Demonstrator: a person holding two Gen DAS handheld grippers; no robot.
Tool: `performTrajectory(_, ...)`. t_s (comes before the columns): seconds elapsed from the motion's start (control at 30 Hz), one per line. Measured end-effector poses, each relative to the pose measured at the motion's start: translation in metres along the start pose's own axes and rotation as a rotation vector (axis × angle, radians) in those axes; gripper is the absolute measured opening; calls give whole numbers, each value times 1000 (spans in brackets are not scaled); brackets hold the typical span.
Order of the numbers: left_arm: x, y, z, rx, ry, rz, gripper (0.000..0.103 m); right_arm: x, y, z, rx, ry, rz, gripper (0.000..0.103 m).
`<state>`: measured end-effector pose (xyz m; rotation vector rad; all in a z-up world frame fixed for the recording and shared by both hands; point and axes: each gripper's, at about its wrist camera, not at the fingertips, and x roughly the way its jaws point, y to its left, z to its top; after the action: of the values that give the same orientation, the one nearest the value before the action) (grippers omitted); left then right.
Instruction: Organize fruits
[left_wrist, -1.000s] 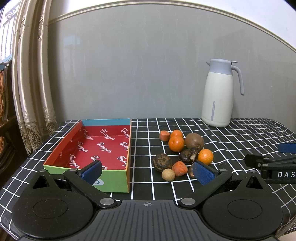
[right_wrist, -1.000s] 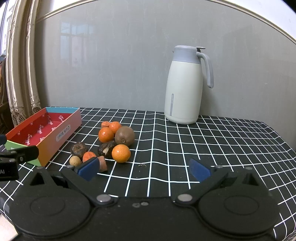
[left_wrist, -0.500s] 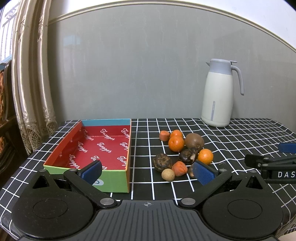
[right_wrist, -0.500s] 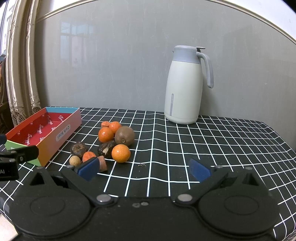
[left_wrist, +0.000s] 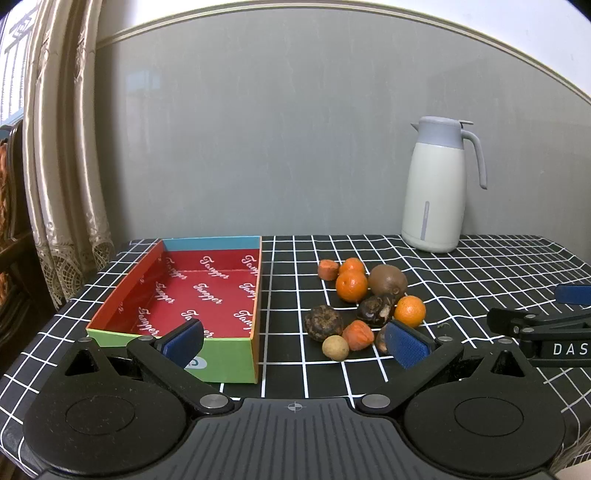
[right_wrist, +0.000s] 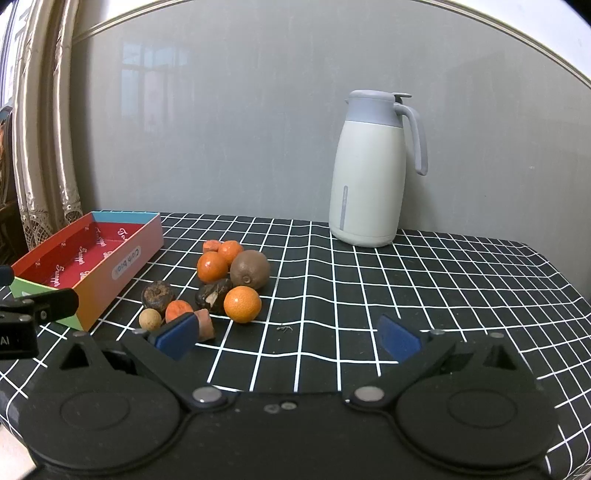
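Fruits (left_wrist: 364, 304) right of box (left_wrist: 207, 363)

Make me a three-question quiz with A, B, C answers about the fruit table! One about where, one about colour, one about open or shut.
1. The white and grey jug stands:
A in the box
B at the table's back, by the wall
C on the fruit

2. The cardboard box floor is:
A red
B yellow
C white

3. The left gripper is:
A shut on a kiwi
B open, empty
C shut, empty

Answers: B, it stands behind the fruit pile; A, red with white writing; B, blue pads wide apart, nothing between.
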<state>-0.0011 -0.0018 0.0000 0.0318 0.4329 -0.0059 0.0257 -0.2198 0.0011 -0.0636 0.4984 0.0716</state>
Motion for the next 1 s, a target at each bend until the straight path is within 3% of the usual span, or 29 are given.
performTrajectory(0.63,8,0,3,-28,0,-34,103,1,2,-1,-4,3,-10,103)
performTrajectory(0.73,10,-5,2,11,-22,0,103,2,2,-1,-6,6,-16,103)
performTrajectory(1.0,15,-12,-4,-30,-27,-64,103,15,-4,-6,24,10,-62,103)
